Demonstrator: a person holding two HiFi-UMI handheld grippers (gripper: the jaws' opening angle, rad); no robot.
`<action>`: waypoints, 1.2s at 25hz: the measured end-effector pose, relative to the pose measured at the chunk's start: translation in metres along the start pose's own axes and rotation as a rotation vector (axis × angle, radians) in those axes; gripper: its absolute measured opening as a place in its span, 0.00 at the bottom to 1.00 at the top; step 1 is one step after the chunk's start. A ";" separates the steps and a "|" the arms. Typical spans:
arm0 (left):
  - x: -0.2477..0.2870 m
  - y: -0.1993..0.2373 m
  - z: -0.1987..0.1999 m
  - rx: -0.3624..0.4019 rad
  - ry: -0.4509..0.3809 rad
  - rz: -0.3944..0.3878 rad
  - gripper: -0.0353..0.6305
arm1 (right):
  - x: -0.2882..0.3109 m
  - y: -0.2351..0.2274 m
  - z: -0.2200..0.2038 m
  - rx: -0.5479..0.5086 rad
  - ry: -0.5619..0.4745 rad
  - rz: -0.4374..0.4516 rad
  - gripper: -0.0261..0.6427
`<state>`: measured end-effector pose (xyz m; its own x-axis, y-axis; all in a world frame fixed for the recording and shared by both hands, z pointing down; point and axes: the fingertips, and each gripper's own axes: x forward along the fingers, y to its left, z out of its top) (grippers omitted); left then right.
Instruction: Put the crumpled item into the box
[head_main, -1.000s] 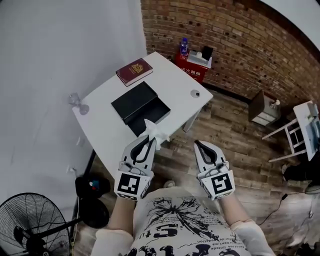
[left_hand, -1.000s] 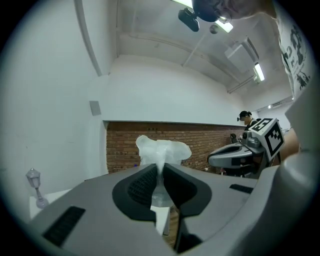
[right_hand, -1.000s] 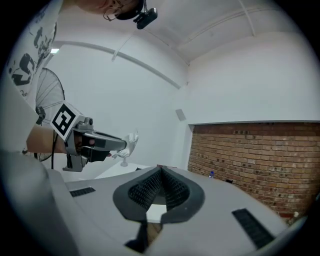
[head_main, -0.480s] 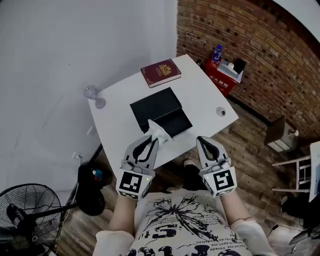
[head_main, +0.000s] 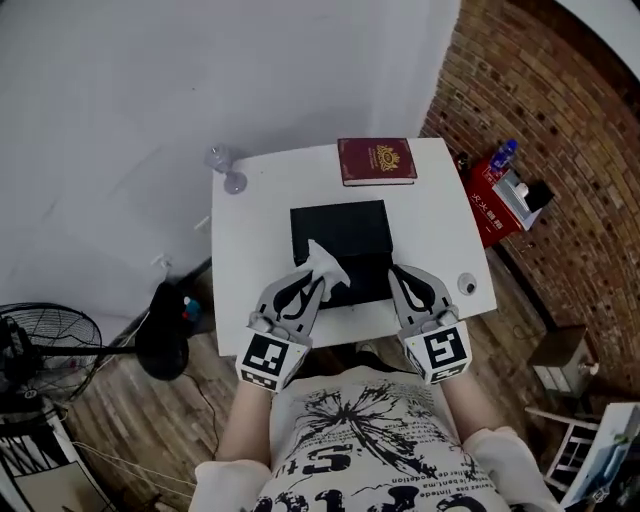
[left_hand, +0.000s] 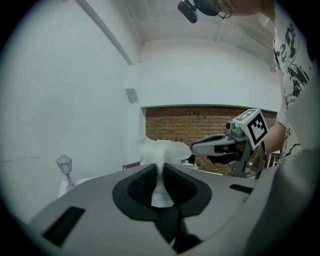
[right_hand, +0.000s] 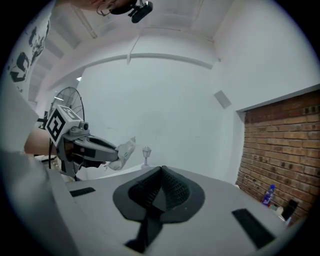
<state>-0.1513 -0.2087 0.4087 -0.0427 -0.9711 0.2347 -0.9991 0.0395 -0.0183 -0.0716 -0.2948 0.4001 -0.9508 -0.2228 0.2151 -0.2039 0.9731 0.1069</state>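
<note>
Head view: carrying a white crumpled paper wad (head_main: 326, 262) in the left gripper (head_main: 315, 280) and hanging it above the near left part of an open black rectangular box (head_main: 345, 225) lying mid-desk on the white desk (head_main: 250, 250). Facing the desk squarely now, after approaching it from a corner a second ago. Having brought the wad in from beyond the near edge to over the box. Holding the right gripper (head_main: 398, 274) alongside, over the box's near right corner. Leaving alone a burgundy booklet (head_main: 377, 161) by the far edge, a small clear lamp-shaped ornament (head_main: 228, 172) at the far left corner and a small round grey object (head_main: 466, 284) by the right edge.

Left gripper view: pinching the wad's thin stalk between narrow jaws, with its crumpled head bulging past the tips. Catching the right gripper just beside, with brick wall behind.

Right gripper view: keeping the jaws pressed together on nothing. Looking across at the left gripper and its wad, apart from this one.

Judging from this: carrying seemingly almost over, with only lowering into the box and letting go remaining.
</note>
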 end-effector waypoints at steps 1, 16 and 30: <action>0.006 0.000 -0.006 -0.004 0.015 0.022 0.14 | 0.006 -0.007 -0.003 -0.004 0.003 0.024 0.06; 0.095 -0.009 -0.122 -0.016 0.292 0.127 0.14 | 0.066 -0.074 -0.089 0.025 0.096 0.221 0.06; 0.156 -0.028 -0.204 0.132 0.618 -0.170 0.14 | 0.083 -0.104 -0.142 0.128 0.174 0.239 0.06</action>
<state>-0.1313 -0.3133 0.6442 0.0790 -0.6454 0.7598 -0.9845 -0.1701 -0.0421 -0.0965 -0.4225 0.5446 -0.9236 0.0170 0.3830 -0.0178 0.9960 -0.0873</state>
